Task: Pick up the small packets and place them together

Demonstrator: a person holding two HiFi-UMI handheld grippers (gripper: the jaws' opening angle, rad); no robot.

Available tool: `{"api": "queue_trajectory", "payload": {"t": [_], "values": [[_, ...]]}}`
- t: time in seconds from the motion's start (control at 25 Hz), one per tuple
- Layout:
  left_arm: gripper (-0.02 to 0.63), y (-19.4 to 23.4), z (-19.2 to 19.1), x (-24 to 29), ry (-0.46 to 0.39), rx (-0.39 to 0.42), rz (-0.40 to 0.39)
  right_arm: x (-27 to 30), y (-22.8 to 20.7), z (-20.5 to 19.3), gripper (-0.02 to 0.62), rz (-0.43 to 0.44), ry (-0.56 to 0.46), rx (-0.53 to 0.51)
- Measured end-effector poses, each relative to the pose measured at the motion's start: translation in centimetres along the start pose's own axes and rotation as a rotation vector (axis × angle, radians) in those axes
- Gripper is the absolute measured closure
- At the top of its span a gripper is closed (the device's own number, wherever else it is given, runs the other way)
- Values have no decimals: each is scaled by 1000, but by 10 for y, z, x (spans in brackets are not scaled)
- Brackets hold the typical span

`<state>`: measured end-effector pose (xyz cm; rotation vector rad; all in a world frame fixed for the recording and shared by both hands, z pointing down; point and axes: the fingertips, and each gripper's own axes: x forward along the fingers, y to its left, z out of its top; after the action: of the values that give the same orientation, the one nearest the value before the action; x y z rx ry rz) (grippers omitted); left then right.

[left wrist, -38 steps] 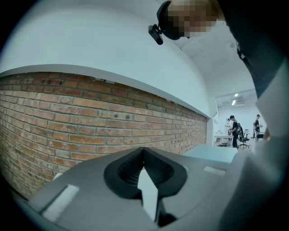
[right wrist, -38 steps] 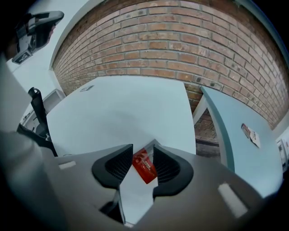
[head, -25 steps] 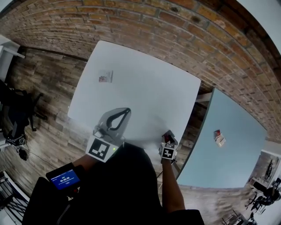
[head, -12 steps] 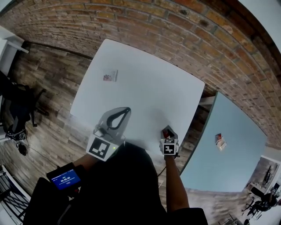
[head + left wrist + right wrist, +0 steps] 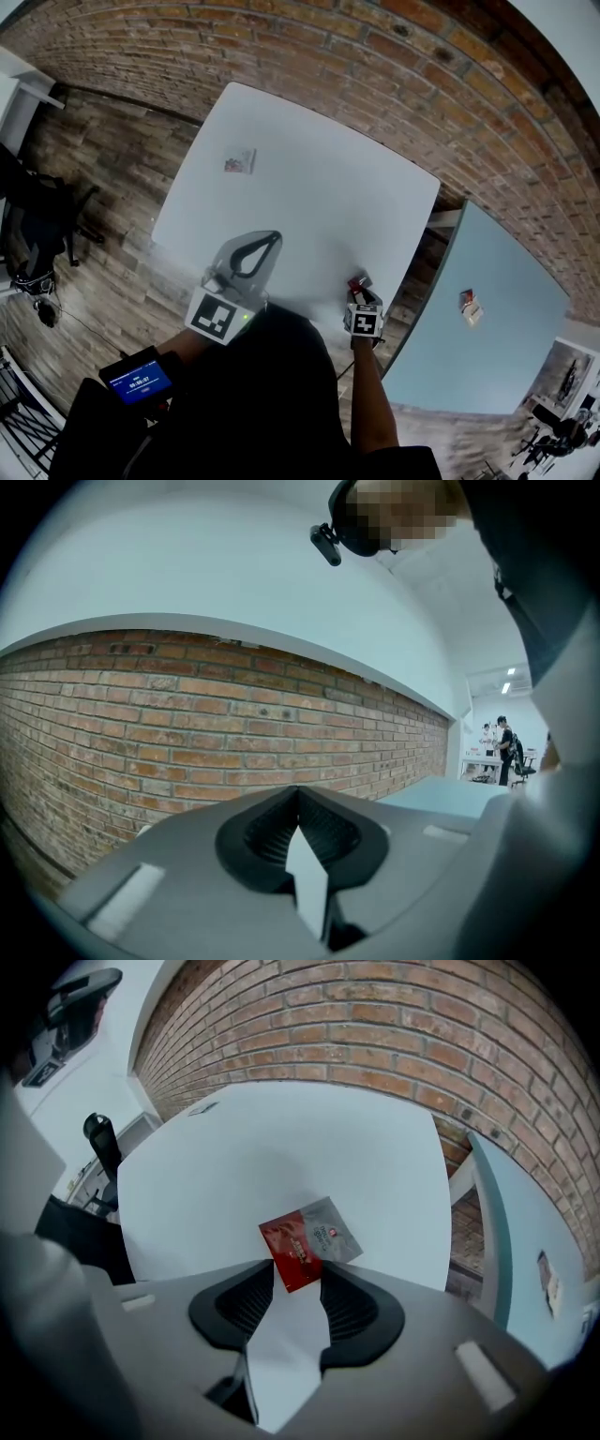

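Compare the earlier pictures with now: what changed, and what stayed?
The right tool's jaws have just been opening; the red-and-grey packet lies flat on the white table between their tips, unpressed. The left tool stays shut and empty; the far packet and the third packet, on the blue table, lie where they were.

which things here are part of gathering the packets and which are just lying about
Job:
near packet on the white table
far packet at its left corner
third packet on the blue table

Lying about:
office chair
blue-screen device on the wrist

Far packet (image 5: 240, 162) lies left on the table (image 5: 319, 202), near packet (image 5: 314, 1237) right.
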<state>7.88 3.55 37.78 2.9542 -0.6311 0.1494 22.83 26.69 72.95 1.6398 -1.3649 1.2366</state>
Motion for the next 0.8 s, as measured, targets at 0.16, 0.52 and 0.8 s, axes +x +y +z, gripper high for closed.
{"api": "queue_trajectory", "payload": {"t": [0.16, 0.52, 0.8], "values": [[606, 4, -2, -2, 9, -9, 12, 0, -1, 15, 433, -4, -15, -58], [606, 9, 2, 2, -3, -34, 20, -4, -7, 44, 397, -19, -31, -25], [606, 19, 0, -1, 11, -47, 46, 11, -10, 38, 370, -55, -1, 30]]}}
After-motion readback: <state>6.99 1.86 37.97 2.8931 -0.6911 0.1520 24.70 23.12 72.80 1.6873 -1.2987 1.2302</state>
